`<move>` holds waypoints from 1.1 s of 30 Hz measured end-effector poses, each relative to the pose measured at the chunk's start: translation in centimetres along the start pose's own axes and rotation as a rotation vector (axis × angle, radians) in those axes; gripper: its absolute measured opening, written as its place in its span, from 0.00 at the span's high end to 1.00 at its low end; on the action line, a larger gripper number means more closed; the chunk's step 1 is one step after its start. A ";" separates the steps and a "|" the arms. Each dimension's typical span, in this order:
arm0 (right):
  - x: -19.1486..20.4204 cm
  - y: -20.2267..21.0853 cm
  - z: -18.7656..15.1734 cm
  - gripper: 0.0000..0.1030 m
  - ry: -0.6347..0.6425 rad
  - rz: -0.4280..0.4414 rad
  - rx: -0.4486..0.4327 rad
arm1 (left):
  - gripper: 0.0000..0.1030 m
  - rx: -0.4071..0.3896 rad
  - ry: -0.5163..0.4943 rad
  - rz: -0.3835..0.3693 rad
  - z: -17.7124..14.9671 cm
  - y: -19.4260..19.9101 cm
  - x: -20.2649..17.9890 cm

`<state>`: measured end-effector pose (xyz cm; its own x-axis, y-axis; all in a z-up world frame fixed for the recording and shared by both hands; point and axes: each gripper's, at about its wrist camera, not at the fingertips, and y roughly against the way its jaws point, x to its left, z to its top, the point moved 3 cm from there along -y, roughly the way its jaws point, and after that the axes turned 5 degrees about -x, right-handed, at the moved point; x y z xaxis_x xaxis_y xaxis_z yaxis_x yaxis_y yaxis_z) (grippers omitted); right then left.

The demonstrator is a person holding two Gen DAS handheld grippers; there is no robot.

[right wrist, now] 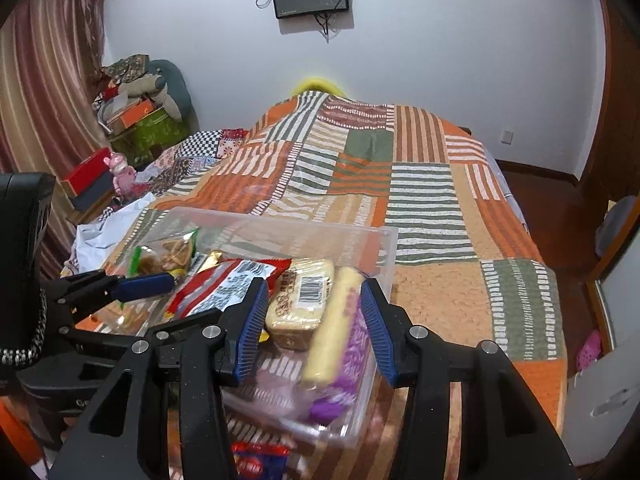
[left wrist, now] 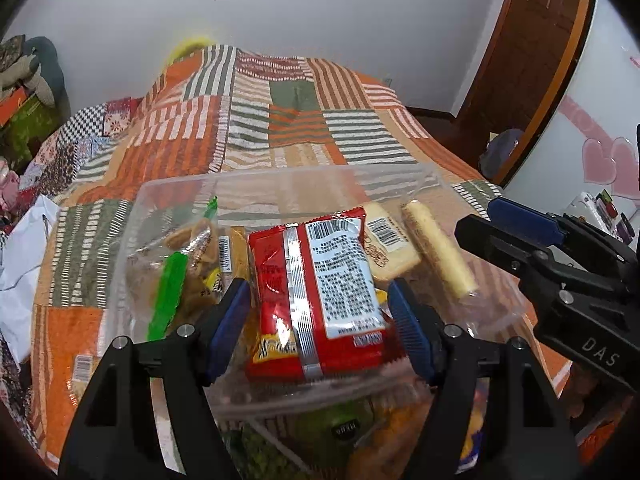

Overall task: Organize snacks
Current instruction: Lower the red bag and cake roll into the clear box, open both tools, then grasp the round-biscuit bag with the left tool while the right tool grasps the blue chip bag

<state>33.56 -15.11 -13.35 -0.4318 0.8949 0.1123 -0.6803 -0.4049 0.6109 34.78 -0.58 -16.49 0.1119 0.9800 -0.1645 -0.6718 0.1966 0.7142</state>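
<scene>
Left gripper [left wrist: 320,312] pointed steeply downward, jaws apart. Right gripper [right wrist: 314,320] pointed downward alongside it, jaws apart, pads gripping nothing.

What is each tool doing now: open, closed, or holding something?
Left tool: open, red packet between its fingers, not pressed.
Right tool: open, yellow stick between its fingers, loose.

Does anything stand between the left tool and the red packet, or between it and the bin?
Nothing visible. The packet lies between the left tool's pads, already in the bin atop other snacks.
</scene>
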 end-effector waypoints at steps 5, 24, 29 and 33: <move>0.8 2.5 -0.2 0.52 0.026 -0.004 -0.036 | 0.29 -0.050 -0.018 0.005 -0.1 3.2 -0.4; 3.6 8.4 -3.9 0.37 0.087 0.027 -0.090 | 0.12 -0.111 -0.025 0.048 -4.9 12.0 1.0; 4.0 7.6 -6.0 0.35 0.083 0.041 -0.039 | 0.12 -0.066 -0.003 0.059 -7.6 11.8 1.9; 4.0 6.4 -7.6 0.28 0.084 0.048 0.011 | 0.12 -0.033 -0.001 0.066 -9.2 10.9 2.1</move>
<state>23.01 -15.55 -14.99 -0.5119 0.8557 0.0761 -0.6512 -0.4443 0.6153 20.94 3.36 -15.34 0.0671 0.9909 -0.1170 -0.7017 0.1303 0.7005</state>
